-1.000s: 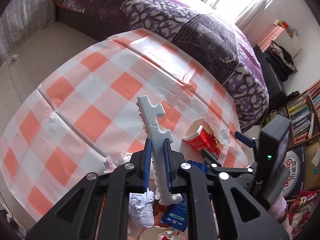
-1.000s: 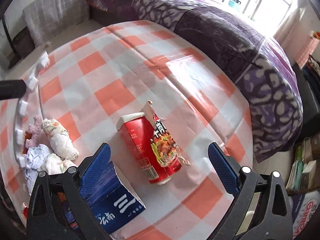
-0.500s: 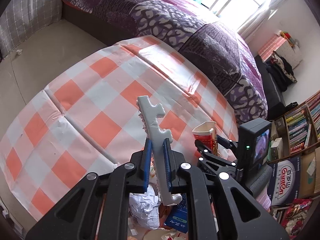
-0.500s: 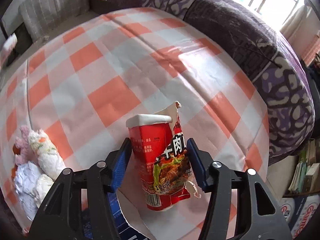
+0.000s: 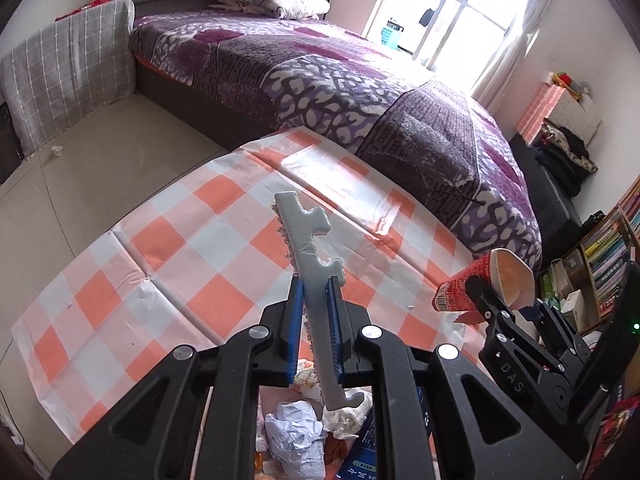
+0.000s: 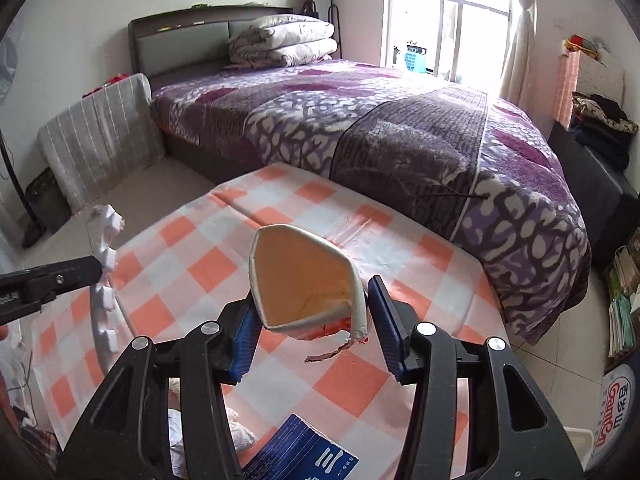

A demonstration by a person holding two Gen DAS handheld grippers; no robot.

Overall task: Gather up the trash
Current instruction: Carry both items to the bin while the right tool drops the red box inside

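Observation:
My left gripper [image 5: 316,284] is shut on a white notched foam strip [image 5: 306,232], held upright above the orange-checked tablecloth [image 5: 180,240]. The same foam strip [image 6: 106,280] shows at the left edge of the right wrist view. A red paper noodle cup [image 6: 304,276] sits squashed between the jaws of my right gripper [image 6: 312,308], which are closing on it. The cup is clear of the cloth, its open mouth facing the camera. In the left wrist view the cup [image 5: 464,284] hangs at the right. Below lie crumpled paper [image 5: 296,436] and a blue carton [image 6: 308,460].
A bed with a purple patterned cover [image 5: 360,92] runs along the table's far side. A bookshelf [image 5: 612,252] and dark furniture with clothes [image 6: 600,132] stand at the right. A grey checked cushion [image 5: 68,80] leans at the left, above bare floor [image 5: 100,168].
The right gripper's jaws closed around the red cup, then lifted it off the cloth and tipped its mouth toward the camera. The left gripper rose slightly with the foam strip.

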